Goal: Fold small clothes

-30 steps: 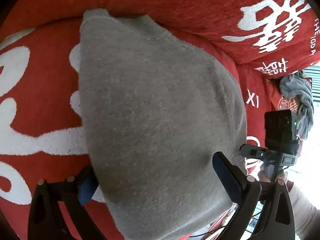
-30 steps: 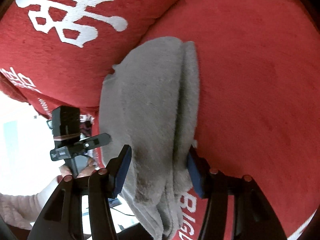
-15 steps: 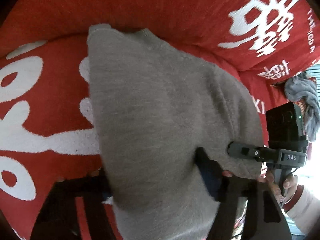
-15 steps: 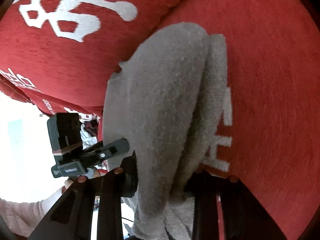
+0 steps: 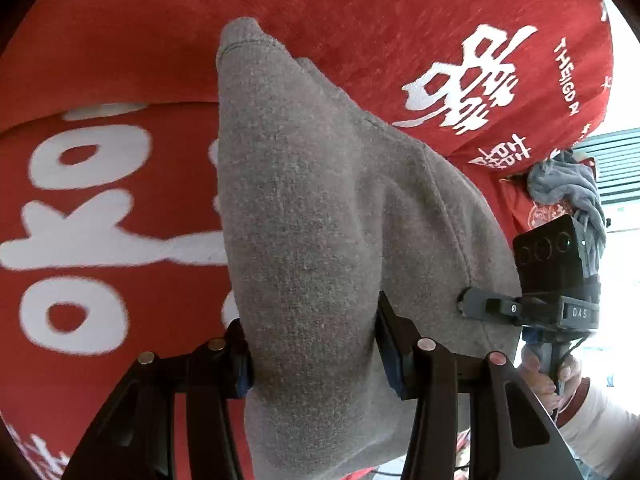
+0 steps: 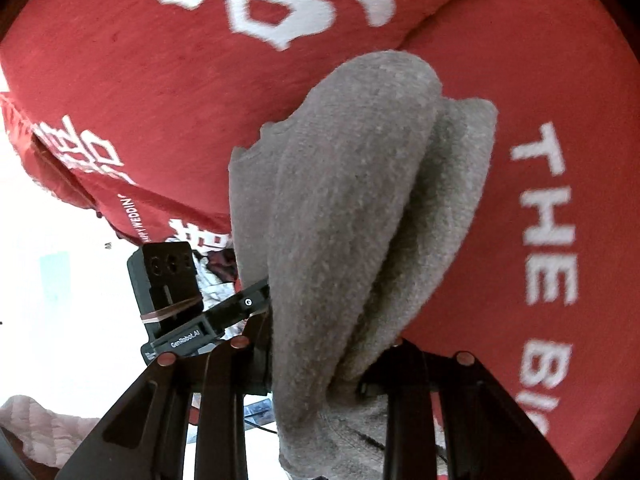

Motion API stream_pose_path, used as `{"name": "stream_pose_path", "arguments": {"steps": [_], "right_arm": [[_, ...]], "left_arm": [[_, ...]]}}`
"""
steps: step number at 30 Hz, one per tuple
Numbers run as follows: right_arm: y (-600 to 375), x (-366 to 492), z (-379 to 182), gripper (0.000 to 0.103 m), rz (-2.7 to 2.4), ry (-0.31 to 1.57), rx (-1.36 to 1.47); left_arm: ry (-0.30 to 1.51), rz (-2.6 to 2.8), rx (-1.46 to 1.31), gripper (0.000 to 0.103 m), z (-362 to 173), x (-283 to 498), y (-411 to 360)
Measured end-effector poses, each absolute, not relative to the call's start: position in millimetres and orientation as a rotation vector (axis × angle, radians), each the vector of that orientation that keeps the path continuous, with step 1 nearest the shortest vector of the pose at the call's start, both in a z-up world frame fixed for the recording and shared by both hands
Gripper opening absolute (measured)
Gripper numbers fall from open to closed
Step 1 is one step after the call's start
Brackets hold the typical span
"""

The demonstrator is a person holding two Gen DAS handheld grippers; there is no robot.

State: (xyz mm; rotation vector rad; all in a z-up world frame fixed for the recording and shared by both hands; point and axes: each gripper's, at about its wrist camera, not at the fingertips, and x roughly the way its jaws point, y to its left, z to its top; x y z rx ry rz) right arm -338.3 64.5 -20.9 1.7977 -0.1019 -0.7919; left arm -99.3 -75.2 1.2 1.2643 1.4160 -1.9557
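- On the red blanket (image 5: 100, 380) with white lettering: a small grey garment (image 5: 320, 240), thick fleecy knit, its near edge raised, its far end trailing toward the cushion (image 5: 360, 20) behind.
- Left gripper (image 5: 314, 354): jaws closing, pads pressing a bunched wad of the near edge.
- Right gripper (image 6: 320, 364): clenched on the same garment (image 6: 352, 220), several gathered layers between its pads.
- Handling, judged: light, soft, limp; sags between the two grips; fuzzy surface unlikely to slip.
- Best hold, judged: near the corners of one edge, so the cloth hangs flat, not bunched.
- A second grey cloth (image 5: 568, 184) lies well apart.
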Motion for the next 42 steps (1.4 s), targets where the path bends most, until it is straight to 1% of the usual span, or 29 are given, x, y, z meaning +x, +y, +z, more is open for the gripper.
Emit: {"name": "stream_pose_path", "arguments": {"steps": [3,9,14,17,19,21,23,24,25,26,28,32,33,35,36,38,42], "right_arm": [[68,-314,-11,0.031,-0.781,-0.102,1.796],[65,-250,-11,0.031,-0.741,-0.083,1.816],[68,-213,-19,0.031,-0.714,-0.048,1.831],[68,-195,-33,0.031,-0.716,0.004,1.841],[63,-185,-40,0.031,-0.737,0.073,1.840],[59,-181,-48,0.031,-0.797,0.188,1.839],[62,-188,-50,0.034,-0.860,0.252,1.838],[61,-189,-48,0.035,-0.869,0.256,1.844],[63,-193,-44,0.039,-0.901,0.274,1.844],[66,-198,-38,0.041,-0.960,0.321,1.832],[75,-208,-31,0.041,-1.029,0.375,1.814],[96,-219,-6,0.041,-1.138,0.403,1.774],[99,-218,0,0.039,-1.161,0.407,1.756],[105,-219,12,0.023,-1.199,0.414,1.694],[102,-211,19,0.011,-1.201,0.426,1.667],[98,-197,29,0.010,-1.201,0.466,1.616],[83,-157,28,0.009,-1.194,0.633,1.518]], "left_arm": [[1.396,-1.948,1.274,0.051,11,-73,-70],[1.379,-1.899,1.291,0.051,16,-14,-56],[1.399,-1.830,1.286,0.051,3,28,-48],[1.410,-1.776,1.286,0.051,-14,45,-45],[1.411,-1.725,1.284,0.051,-23,54,-43],[1.395,-1.682,1.276,0.051,-27,66,-43],[1.387,-1.665,1.248,0.056,-25,77,-45],[1.367,-1.654,1.238,0.062,-22,81,-45],[1.338,-1.645,1.228,0.062,-18,86,-45],[1.315,-1.641,1.226,0.062,-15,91,-46],[1.280,-1.627,1.223,0.062,-9,97,-47],[1.228,-1.652,1.200,0.062,8,99,-46],[1.214,-1.670,1.199,0.062,13,98,-44],[1.187,-1.728,1.203,0.062,22,90,-39],[1.180,-1.759,1.211,0.062,25,85,-37],[1.169,-1.828,1.247,0.062,26,69,-29],[1.191,-1.883,1.318,0.062,13,47,-14]]}}
